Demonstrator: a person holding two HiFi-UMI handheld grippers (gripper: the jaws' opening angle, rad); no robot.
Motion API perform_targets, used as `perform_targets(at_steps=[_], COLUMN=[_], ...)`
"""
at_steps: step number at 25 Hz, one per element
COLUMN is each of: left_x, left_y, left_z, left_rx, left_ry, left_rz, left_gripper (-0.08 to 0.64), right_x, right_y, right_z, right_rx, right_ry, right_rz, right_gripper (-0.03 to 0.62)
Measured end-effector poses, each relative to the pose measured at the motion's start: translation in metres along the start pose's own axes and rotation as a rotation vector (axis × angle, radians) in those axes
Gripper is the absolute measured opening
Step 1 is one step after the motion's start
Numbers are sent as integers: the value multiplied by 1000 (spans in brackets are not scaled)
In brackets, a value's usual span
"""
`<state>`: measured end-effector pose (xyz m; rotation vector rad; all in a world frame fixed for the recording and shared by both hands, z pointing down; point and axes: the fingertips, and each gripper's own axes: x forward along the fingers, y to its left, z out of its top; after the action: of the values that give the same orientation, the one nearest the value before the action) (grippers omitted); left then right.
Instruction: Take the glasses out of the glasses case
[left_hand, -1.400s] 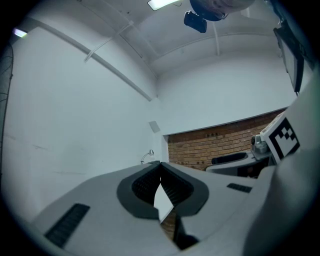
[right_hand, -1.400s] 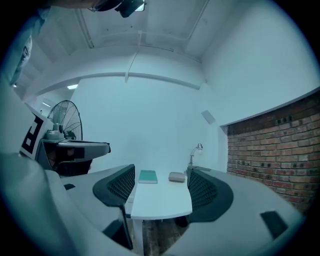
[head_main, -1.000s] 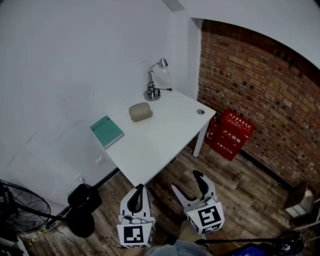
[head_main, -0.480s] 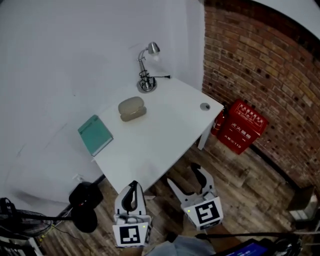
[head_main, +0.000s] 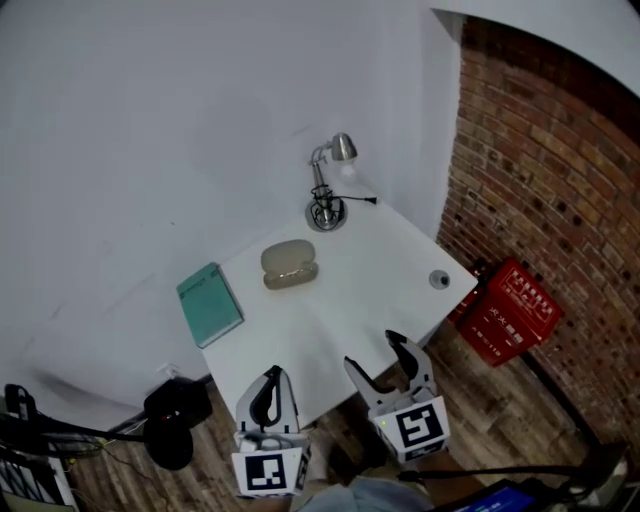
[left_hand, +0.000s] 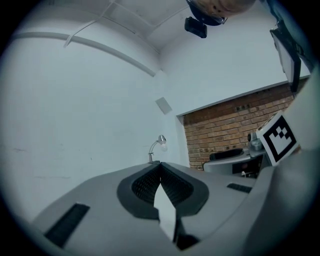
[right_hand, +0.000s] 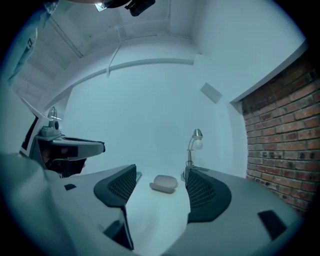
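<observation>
A beige glasses case lies closed on the white table, toward the back, well away from both grippers. The right gripper view shows the same glasses case between its jaws in the distance. My left gripper hovers at the table's near edge with its jaws pressed together and nothing in them. To its right my right gripper is open and empty, over the near edge. No glasses are visible.
A teal book lies at the table's left side. A small desk lamp stands at the back corner. A red box sits on the wooden floor by the brick wall. A black fan base is at the lower left.
The view has shifted: the table now sits closer and more central, and both grippers have come up to its near edge. Their jaw states are unchanged.
</observation>
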<state>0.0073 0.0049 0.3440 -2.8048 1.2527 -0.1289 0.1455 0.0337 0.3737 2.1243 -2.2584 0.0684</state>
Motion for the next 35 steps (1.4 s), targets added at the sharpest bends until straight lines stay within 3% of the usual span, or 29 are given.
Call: perform_targets(at_steps=[8, 15, 27, 35], left_x=[25, 45, 111, 128], left_y=[33, 67, 127, 158], left_z=[13, 2, -27, -29], left_rx=[-26, -50, -109, -117], left_ry=[-41, -41, 3, 30], left_rz=[108, 175, 219, 271], left_gripper=[6, 6, 6, 6], right_x=[57, 107, 214, 264], right_y=[-10, -6, -20, -27], right_z=[35, 31, 21, 25], right_rx=[-62, -86, -111, -119], right_ry=[-47, -43, 19, 44], right_rz=[91, 150, 191, 221], right_gripper=[324, 325, 325, 325])
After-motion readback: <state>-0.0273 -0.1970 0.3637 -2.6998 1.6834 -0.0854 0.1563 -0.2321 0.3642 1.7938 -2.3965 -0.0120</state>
